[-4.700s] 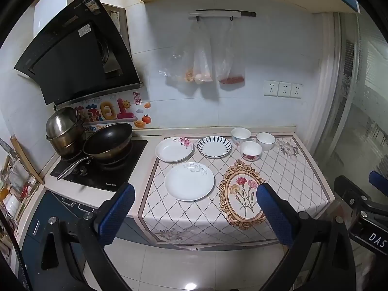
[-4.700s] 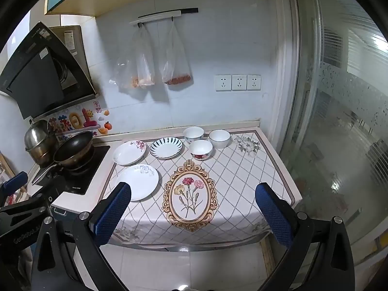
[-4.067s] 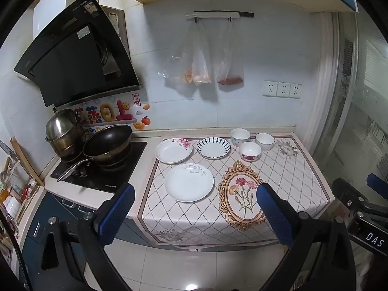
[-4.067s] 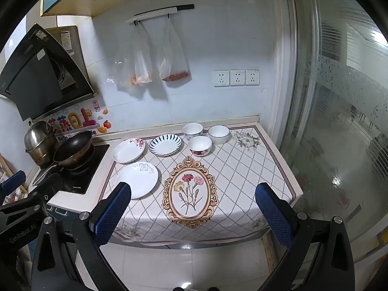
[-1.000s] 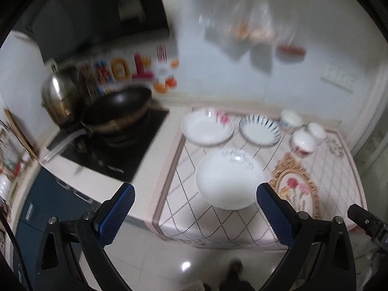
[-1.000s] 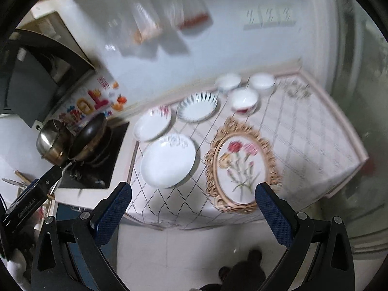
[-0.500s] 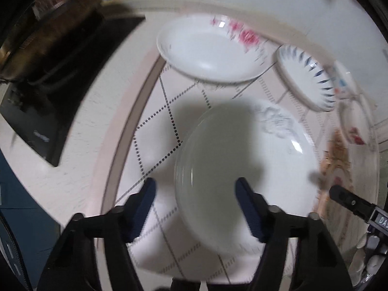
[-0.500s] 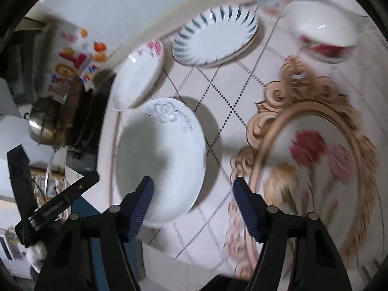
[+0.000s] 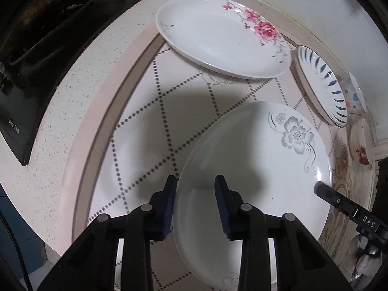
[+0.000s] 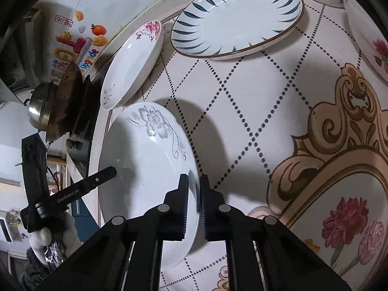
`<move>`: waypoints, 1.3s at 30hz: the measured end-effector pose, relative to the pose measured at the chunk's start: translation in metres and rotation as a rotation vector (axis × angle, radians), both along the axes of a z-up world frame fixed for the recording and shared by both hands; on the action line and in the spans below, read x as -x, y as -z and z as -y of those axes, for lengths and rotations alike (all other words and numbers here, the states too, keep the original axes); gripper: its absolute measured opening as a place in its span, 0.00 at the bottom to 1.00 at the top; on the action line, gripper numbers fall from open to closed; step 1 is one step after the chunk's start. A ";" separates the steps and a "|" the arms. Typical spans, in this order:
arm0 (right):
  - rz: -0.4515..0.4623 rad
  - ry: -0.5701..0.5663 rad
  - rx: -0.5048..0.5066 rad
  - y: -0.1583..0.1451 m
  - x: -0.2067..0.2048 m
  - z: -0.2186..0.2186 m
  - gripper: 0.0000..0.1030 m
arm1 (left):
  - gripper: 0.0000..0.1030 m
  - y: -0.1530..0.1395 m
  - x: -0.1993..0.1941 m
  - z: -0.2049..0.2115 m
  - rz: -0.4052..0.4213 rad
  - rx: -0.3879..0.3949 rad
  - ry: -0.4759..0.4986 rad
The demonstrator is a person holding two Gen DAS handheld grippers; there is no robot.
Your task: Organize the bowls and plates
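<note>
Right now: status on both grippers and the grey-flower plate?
Right gripper shut on grey-flower plate rim. Left gripper straddles the opposite rim, jaws not yet closed. Pink-flower plate and blue-striped plate lie just beyond, apart from it.

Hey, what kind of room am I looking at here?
Most likely a home kitchen: a black cooktop with a wok and steel pot, beside a counter with a patterned cloth holding a blue-striped plate.

The left gripper (image 9: 195, 191) straddles the near rim of the grey-flower plate (image 9: 262, 169) (jaws not fully closed). Beyond that plate sit the pink-rose plate (image 9: 218, 41) and blue-striped plate (image 9: 320, 84).
</note>
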State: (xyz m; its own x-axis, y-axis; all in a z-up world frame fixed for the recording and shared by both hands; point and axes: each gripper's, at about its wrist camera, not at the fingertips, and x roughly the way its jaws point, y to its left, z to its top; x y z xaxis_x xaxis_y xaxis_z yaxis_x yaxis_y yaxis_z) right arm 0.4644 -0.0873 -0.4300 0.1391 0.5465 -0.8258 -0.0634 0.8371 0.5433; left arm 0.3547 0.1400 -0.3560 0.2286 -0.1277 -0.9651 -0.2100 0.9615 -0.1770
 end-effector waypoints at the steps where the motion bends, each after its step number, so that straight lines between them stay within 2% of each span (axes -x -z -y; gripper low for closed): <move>1: -0.001 0.003 -0.004 -0.001 0.000 0.003 0.11 | 0.28 -0.003 0.001 0.003 0.004 -0.002 0.004; 6: 0.005 0.025 -0.019 -0.020 0.011 0.032 0.11 | 0.28 -0.019 0.016 0.025 0.025 0.035 0.030; 10: 0.013 0.057 -0.009 -0.036 0.024 0.070 0.11 | 0.28 -0.026 0.008 0.050 0.038 0.034 0.102; 16: 0.004 0.114 0.037 -0.038 0.046 0.131 0.11 | 0.28 -0.013 -0.003 0.113 0.048 0.038 0.197; 21: -0.032 0.170 0.051 -0.022 0.059 0.170 0.11 | 0.28 0.002 -0.007 0.138 0.035 0.052 0.220; 32: -0.017 0.213 0.043 -0.014 0.071 0.195 0.11 | 0.28 -0.001 -0.011 0.166 0.018 -0.053 0.263; 39: -0.020 0.235 0.045 -0.016 0.079 0.193 0.10 | 0.29 -0.001 -0.011 0.168 0.008 -0.062 0.269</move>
State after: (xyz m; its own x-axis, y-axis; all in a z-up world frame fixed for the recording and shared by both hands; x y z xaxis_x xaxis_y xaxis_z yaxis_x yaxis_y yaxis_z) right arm 0.3858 -0.2803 -0.4142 0.2413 0.4634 -0.8527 0.1460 0.8513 0.5040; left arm 0.3655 -0.0284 -0.3549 0.2022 -0.1261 -0.9712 0.0556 0.9916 -0.1171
